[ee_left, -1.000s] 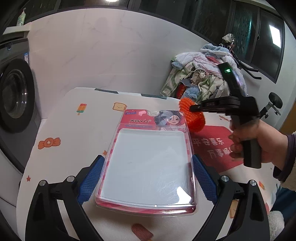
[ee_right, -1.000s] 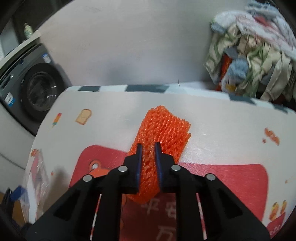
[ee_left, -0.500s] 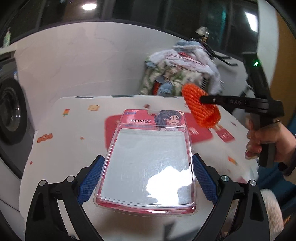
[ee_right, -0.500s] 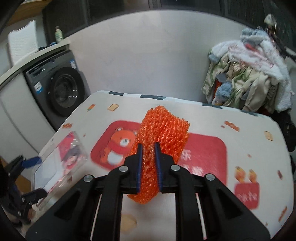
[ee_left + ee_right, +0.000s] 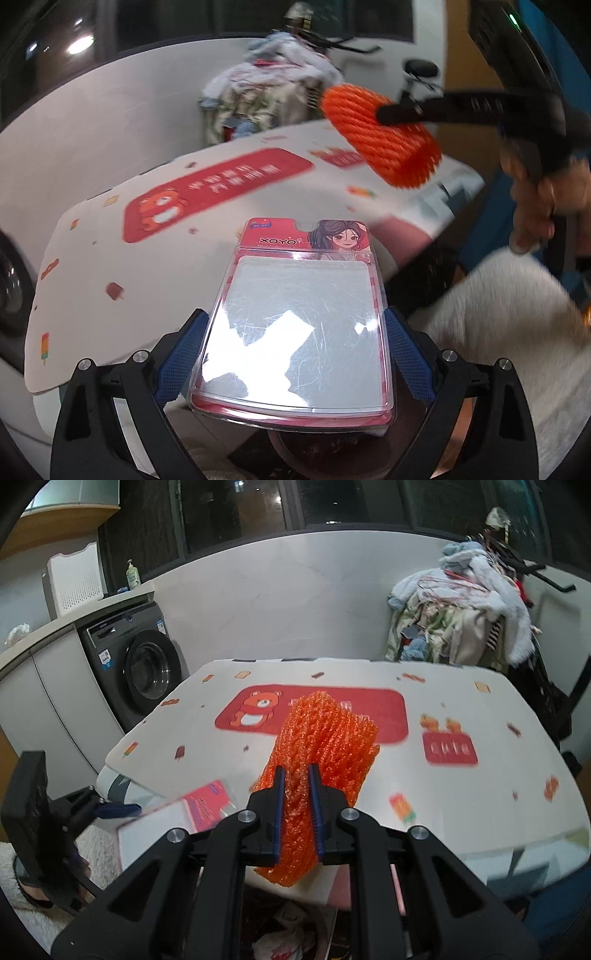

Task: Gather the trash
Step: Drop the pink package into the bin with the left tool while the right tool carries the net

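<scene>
Left hand-held gripper (image 5: 295,350) clamps the blister pack (image 5: 299,325) across its side edges, flat, clear of the bench (image 5: 177,254). Right hand-held gripper (image 5: 295,794) pinches the orange net (image 5: 321,753) mid-length, above the near bench edge. The bin (image 5: 291,934) below is mostly hidden; its rim cannot be traced.

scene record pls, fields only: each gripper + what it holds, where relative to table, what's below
left gripper: shut on pink blister pack, at the table's near edge
right gripper: shut on orange foam net, lifted clear of table
below right gripper: container with crumpled trash, partly hidden
table: printed cloth, no loose trash visible
background: washing machine, clothes pile
</scene>
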{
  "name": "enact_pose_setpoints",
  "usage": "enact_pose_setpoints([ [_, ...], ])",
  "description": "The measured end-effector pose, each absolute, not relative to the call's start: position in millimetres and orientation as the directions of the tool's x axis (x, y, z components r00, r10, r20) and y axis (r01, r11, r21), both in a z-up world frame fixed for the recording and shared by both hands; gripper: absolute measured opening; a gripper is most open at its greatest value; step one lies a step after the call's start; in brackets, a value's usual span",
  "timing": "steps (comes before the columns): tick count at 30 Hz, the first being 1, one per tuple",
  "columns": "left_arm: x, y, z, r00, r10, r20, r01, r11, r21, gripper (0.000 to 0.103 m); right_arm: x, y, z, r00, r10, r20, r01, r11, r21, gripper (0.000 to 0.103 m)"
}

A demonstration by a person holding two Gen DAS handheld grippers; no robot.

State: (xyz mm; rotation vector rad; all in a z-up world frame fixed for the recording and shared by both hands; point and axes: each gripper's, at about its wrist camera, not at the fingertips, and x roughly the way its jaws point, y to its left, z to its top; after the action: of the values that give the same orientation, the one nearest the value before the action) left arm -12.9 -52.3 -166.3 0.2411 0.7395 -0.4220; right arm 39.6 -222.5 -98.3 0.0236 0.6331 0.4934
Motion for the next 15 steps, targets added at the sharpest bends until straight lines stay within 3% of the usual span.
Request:
enact_pose_setpoints([
  [11, -17, -71, -208, 0.557, -0.355, -0.751, 0.502, 0.864, -0.036, 0.094, 8, -239, -134, 0.672, 0.442, -0.594, -0.376, 0.895, 0.241, 0.016],
  [15, -13, -59, -203, 0.582, -0.357, -0.73, 0.461, 0.885, -0.065, 0.096, 7, -239, -148, 0.651, 0.446, -0.614, -0.362, 0.894, 0.266, 0.016],
])
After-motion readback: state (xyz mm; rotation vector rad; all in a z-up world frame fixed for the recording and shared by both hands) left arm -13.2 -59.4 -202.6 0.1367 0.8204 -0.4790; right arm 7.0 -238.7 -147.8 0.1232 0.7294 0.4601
